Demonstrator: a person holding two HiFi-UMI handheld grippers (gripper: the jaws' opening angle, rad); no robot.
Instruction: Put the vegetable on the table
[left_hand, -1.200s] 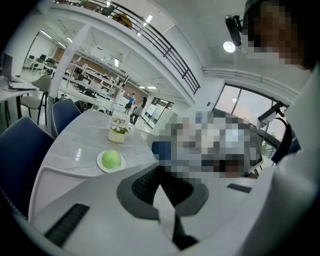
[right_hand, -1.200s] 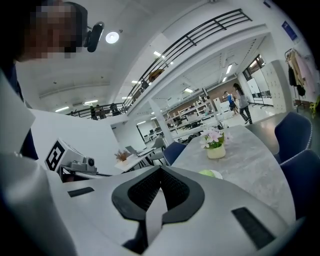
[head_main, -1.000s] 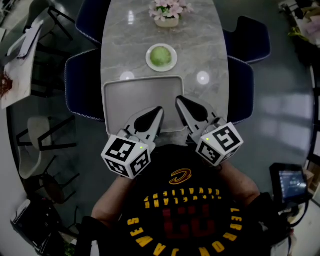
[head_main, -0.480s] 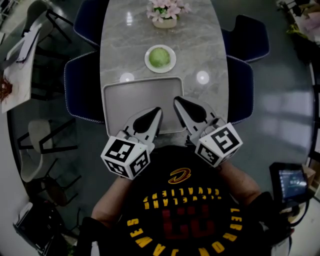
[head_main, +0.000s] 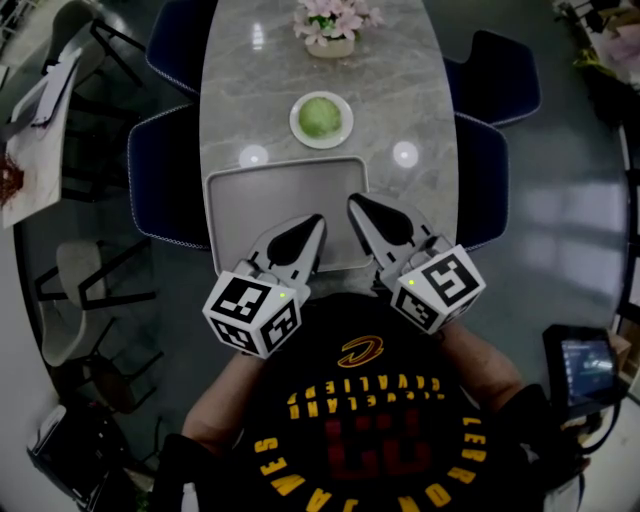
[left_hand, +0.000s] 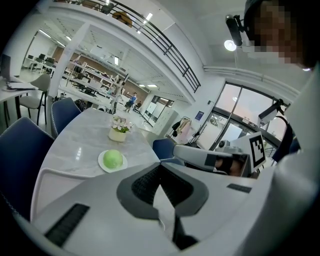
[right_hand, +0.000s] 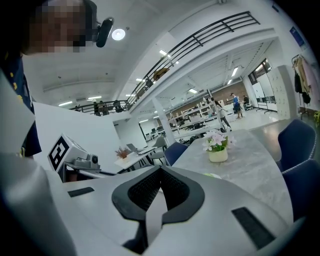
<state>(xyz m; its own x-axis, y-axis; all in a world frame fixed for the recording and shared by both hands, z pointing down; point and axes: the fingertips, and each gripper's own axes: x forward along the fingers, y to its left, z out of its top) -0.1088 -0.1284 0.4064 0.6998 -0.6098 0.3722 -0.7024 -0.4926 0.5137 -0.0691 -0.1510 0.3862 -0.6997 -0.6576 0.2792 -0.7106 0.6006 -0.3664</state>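
A round green vegetable (head_main: 320, 115) (left_hand: 113, 158) lies on a small white plate (head_main: 339, 129) (left_hand: 101, 162) on the grey marble table (head_main: 400, 90), beyond a grey tray (head_main: 250, 200). My left gripper (head_main: 318, 219) (left_hand: 160, 164) hovers over the tray's near edge, shut and holding nothing. My right gripper (head_main: 351, 200) (right_hand: 160, 168) is beside it, also shut and empty. Both tips sit well short of the plate. In the right gripper view only a green sliver of the vegetable (right_hand: 212, 175) shows past the jaws.
A pot of pink flowers (head_main: 333, 28) (left_hand: 119, 129) (right_hand: 217, 147) stands at the table's far end. Dark blue chairs (head_main: 165, 170) (head_main: 497, 75) flank both sides. A second table (head_main: 30, 110) with a white chair (head_main: 75, 275) is at the left.
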